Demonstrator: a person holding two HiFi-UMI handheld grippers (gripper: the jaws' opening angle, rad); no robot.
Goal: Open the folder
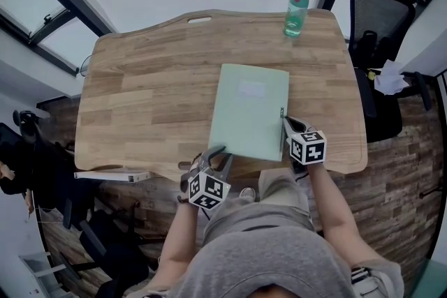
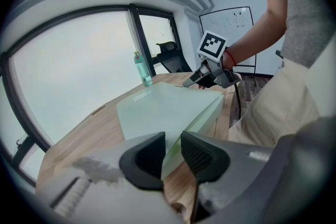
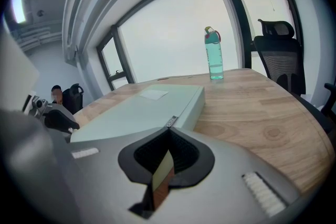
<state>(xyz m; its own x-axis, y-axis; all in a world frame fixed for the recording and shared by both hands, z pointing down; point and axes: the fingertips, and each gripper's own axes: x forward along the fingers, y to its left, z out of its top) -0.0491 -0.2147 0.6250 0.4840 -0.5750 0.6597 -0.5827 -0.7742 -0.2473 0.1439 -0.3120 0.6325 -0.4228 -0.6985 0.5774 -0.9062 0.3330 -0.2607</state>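
The right tool is clenched on the folder, its two dark pads pressed together with a thin pale-green strip of the right edge pinched between them, close to the near right corner. A small metal clip sits on that same edge just past the pads. The left tool has the near left corner. Its pads stand only a narrow gap apart, and the corner fills that gap, so it is gripping too. Each tool carries a cube with square markers. The left cube hangs just off the near edge of the counter, and the right cube is over the wood beside the folder.

The folder itself lies flat and closed on the wooden counter, near the person and a little right of the middle. A white label shows on its cover towards the far end. Its long sides run away from the person, tilted slightly.

Well apart from it, a green water bottle with a pink and yellow cap stands upright near the far right corner. Past that corner is a black office chair, and large windows run along the far side of the room. A whiteboard hangs on the wall behind the person.
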